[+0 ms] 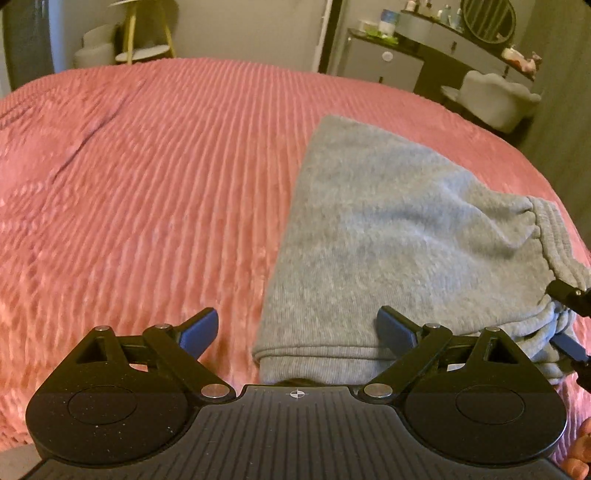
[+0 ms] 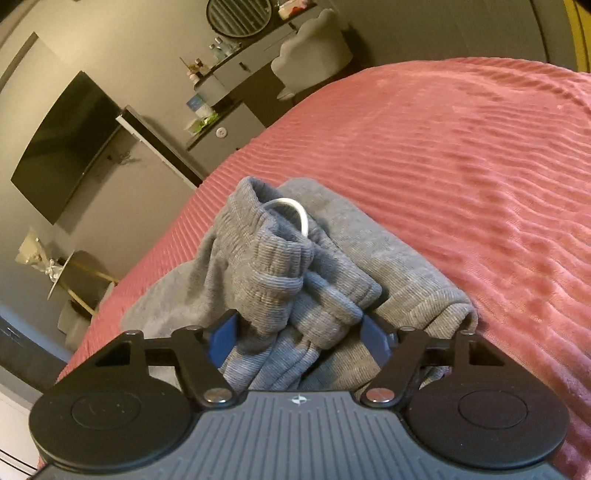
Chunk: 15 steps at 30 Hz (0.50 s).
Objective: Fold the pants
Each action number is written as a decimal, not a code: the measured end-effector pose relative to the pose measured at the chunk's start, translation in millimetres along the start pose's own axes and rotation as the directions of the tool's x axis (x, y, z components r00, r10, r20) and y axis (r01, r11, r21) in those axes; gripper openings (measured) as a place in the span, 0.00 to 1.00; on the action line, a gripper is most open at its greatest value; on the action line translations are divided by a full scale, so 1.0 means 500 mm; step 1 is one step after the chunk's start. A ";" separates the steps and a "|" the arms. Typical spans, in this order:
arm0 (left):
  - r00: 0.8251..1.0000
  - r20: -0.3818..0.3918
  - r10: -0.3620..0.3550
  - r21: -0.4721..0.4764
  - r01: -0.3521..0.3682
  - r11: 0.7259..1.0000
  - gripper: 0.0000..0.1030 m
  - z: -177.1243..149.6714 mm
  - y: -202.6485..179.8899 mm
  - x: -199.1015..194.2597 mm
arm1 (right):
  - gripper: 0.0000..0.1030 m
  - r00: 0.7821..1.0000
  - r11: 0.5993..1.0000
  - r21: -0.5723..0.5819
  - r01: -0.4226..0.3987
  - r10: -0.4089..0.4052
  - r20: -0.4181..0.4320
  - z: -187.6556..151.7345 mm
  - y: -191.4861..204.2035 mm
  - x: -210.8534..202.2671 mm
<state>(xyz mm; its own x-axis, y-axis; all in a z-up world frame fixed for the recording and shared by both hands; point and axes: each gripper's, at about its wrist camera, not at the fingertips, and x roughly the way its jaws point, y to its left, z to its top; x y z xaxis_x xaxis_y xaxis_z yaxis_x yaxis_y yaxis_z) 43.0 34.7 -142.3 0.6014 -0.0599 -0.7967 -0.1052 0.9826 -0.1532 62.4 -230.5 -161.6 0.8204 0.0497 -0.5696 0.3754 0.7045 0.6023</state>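
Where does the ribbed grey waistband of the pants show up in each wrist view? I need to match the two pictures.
Left wrist view: waistband at the far right edge, beside the right gripper poking in.
Right wrist view: waistband in the centre, bunched up between the fingers of the right gripper.
Shared landmark: the round mirror over the dresser, top right in the left view, top centre in the right.
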 end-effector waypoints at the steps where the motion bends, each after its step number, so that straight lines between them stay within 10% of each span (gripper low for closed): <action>1: 1.000 -0.004 -0.001 -0.002 0.001 1.000 0.94 -0.001 0.001 -0.006 | 0.68 1.000 1.000 0.000 0.001 -0.001 -0.002 0.000 -0.001 0.001; 8: 1.000 -0.023 -0.008 -0.025 0.007 1.000 0.94 -0.003 0.003 -0.007 | 0.88 1.000 1.000 0.030 0.000 0.001 -0.026 0.011 0.006 0.023; 10: 1.000 -0.029 -0.010 -0.040 0.009 0.999 0.94 -0.003 0.007 -0.006 | 0.80 1.000 1.000 0.011 0.026 -0.026 -0.014 0.013 0.015 0.028; 11: 0.999 -0.031 -0.015 -0.047 0.014 0.999 0.94 -0.004 0.009 -0.006 | 0.61 0.999 0.999 -0.008 0.052 -0.052 -0.001 0.013 0.018 0.028; 15: 0.999 -0.036 -0.029 -0.068 0.026 0.997 0.94 -0.004 0.016 -0.005 | 0.55 0.999 0.999 -0.018 0.033 -0.033 0.015 0.019 0.016 0.009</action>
<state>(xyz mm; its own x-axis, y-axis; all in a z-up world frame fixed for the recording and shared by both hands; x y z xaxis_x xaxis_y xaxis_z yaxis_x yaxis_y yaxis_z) 38.9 42.1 -142.8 0.5754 -0.0945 -0.8124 -0.1432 0.9663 -0.2139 73.2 -231.6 -154.1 0.8141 0.0160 -0.5805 0.3947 0.7181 0.5732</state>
